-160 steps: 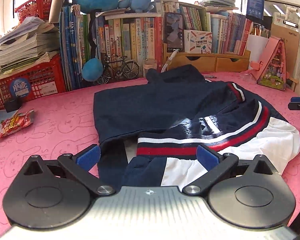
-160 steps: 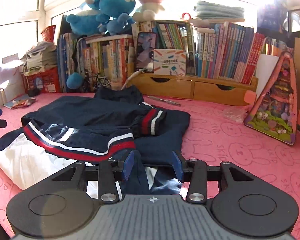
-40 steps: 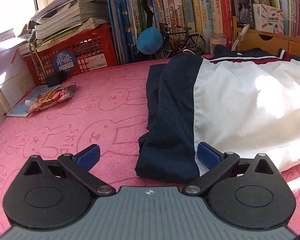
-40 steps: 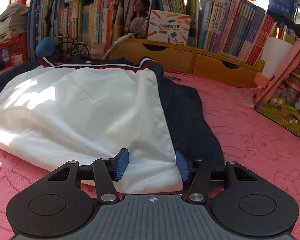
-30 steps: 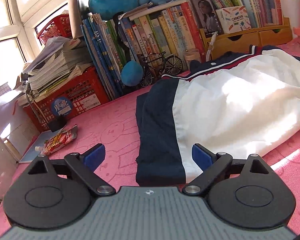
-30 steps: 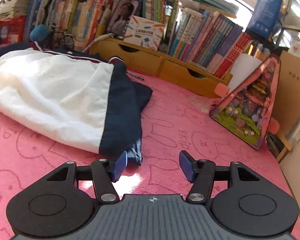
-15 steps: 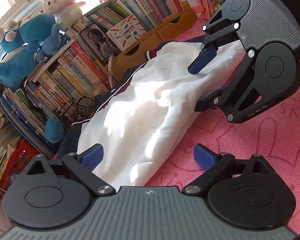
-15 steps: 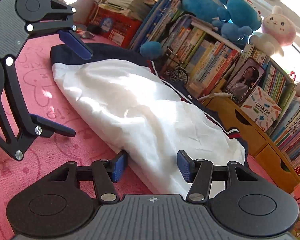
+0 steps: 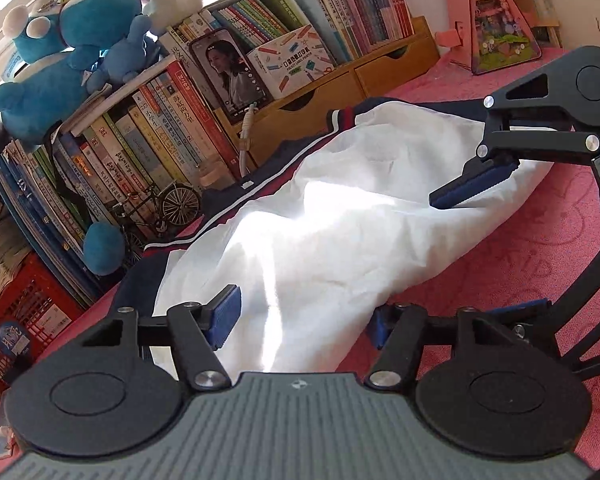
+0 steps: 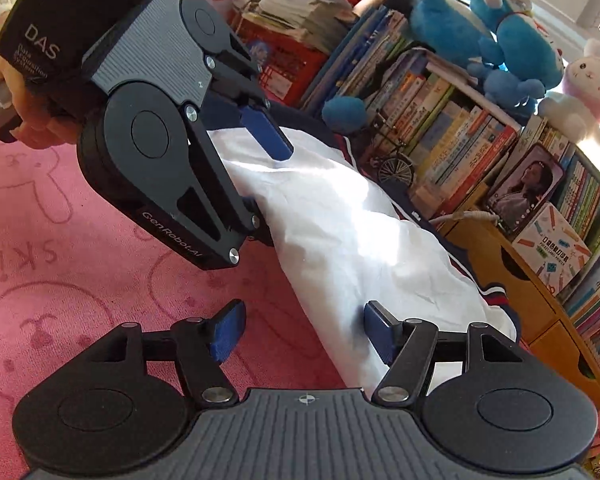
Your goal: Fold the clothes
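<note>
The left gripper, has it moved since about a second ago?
Yes. The left gripper has swung right: the red crate slid to the view's left edge, and the right gripper now appears across the white jacket.

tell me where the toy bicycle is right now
In the left wrist view the toy bicycle stands left of the jacket, against the books.

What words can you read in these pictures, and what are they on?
"DAS": left gripper casing.
"GenRobot.AI": the same gripper's side.
"SKIP": pink mat.
Book spines, the pencil box and the red crate's label: too small or blurred to read.
</note>
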